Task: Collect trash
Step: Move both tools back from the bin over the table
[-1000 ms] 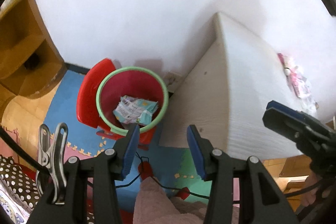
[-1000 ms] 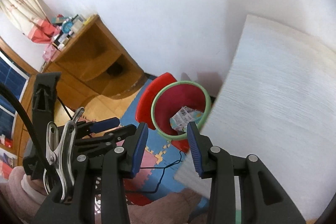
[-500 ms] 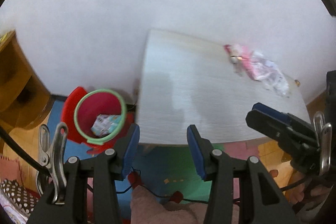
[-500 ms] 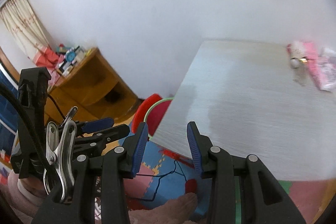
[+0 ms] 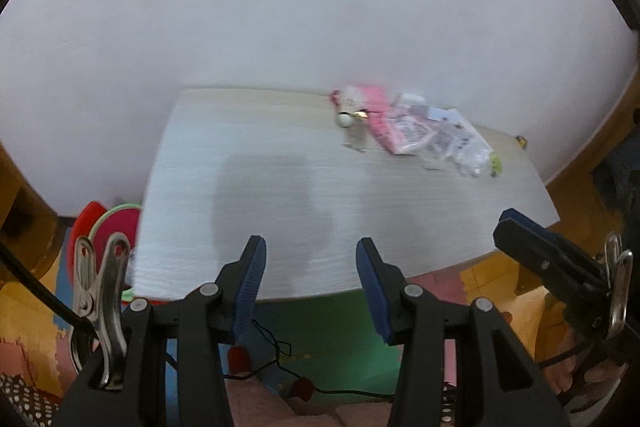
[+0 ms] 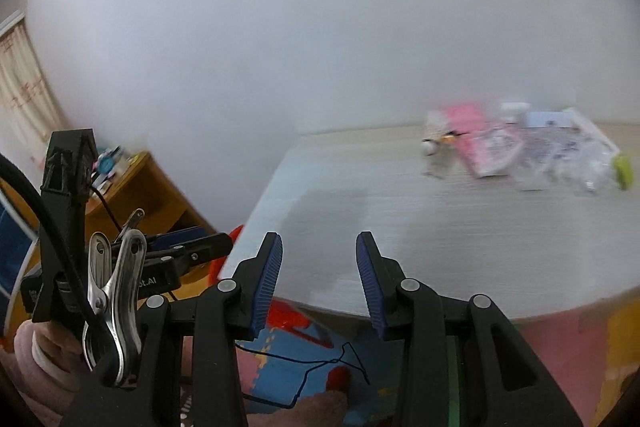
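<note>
Trash lies at the far right of a pale wooden table (image 5: pixel 280 187): a white shuttlecock (image 5: pixel 350 107), a pink packet (image 5: pixel 386 123) and crumpled clear wrappers (image 5: pixel 460 143). The right wrist view shows the same shuttlecock (image 6: pixel 436 143), pink packet (image 6: pixel 480 143) and clear wrappers (image 6: pixel 576 163), blurred. A red bin with a green rim (image 5: pixel 114 223) stands on the floor left of the table, mostly hidden by its edge. My left gripper (image 5: pixel 310 267) hangs open over the table's near edge, nothing between its jaws. My right gripper (image 6: pixel 318 267) is open and empty too, well short of the trash.
A wooden shelf unit (image 6: pixel 152 187) stands by the wall on the left. Coloured foam floor mats (image 5: pixel 340 339) and a thin black cord (image 6: pixel 320 367) lie below the table's near edge. The white wall rises right behind the table.
Both views have swung up and to the right, from the red bin on the floor to the table top. The trash pile has come into fuller view. Both jaws stayed as wide as before.
</note>
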A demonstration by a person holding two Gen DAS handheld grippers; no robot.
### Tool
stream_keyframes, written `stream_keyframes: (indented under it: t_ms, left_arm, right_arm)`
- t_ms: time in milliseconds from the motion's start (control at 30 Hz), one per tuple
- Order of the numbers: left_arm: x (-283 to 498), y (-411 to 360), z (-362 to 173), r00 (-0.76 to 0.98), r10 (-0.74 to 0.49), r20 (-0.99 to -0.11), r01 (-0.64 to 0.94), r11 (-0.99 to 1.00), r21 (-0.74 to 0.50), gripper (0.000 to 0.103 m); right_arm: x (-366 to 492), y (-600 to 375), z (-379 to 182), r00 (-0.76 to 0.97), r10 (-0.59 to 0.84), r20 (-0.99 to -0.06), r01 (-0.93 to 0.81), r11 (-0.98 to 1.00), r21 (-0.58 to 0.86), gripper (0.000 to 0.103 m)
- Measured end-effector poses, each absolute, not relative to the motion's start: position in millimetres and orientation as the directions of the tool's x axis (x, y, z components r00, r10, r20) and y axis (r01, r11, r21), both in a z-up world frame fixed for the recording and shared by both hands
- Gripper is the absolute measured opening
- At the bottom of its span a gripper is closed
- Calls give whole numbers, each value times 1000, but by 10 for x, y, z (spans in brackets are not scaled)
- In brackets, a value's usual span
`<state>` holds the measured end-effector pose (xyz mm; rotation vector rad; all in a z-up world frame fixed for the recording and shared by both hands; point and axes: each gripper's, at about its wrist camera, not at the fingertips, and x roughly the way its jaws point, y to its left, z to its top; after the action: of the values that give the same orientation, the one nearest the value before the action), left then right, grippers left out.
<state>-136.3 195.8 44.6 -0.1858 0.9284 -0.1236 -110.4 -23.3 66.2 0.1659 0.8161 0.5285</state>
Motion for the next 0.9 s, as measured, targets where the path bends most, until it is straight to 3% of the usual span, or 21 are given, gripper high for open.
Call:
stream_keyframes:
  t_ms: [533,900]
  left_arm:
    - [-492,849,428,526,-354,-773,237,934,-266,48]
    - [263,733,168,477,-376,-794,257,924,-283,48]
  right_arm:
    - [-741,-1357,648,663,317,-678,-129,941,314,40]
    - [-103,-1695,487,664,262,-701,-39,948,317,40]
